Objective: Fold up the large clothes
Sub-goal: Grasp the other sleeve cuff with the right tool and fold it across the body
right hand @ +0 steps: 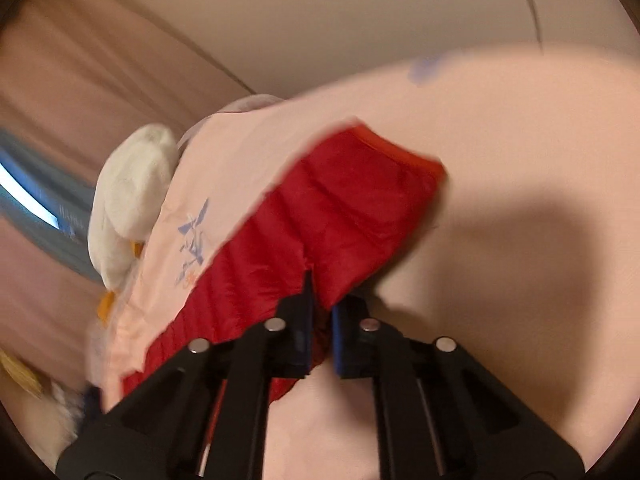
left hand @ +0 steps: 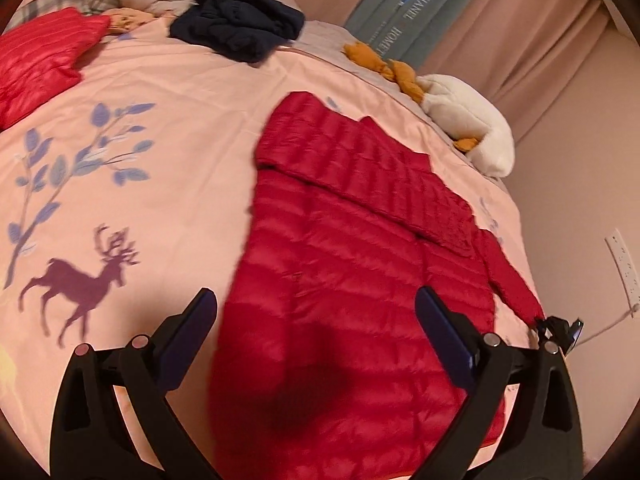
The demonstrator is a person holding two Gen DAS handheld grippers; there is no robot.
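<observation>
Red quilted down jacket (left hand: pixel 352 264) lies spread flat on the bed's pink duvet (left hand: pixel 168 184), one sleeve already folded across its body; this flat layout suits folding.

Left wrist view: the left tool (left hand: pixel 316 316) hovers above the jacket's near hem with its jaws wide apart and nothing between them, probably positioned to take the hem next. The jacket's far sleeve runs off to one side, where the right tool (left hand: pixel 558 330) grips its cuff. A deer print (left hand: pixel 80 280) on the duvet lies beside the jacket, on the side away from that sleeve. Beyond the jacket rest a navy garment (left hand: pixel 240 28), a second red garment (left hand: pixel 40 64) and a white plush toy (left hand: pixel 468 128). Blue-grey curtain panel (left hand: pixel 404 12) behind the jacket carries lettering; "HOME" is legible, the remainder is unclear.

Right wrist view: the right tool (right hand: pixel 320 320) is clamped narrow on the jacket's sleeve (right hand: pixel 320 220), fabric pinched between both pads, presumably so the sleeve can be carried over the jacket body. The plush toy (right hand: pixel 132 192) sits beyond the sleeve at the bed edge. No writing is legible here.
</observation>
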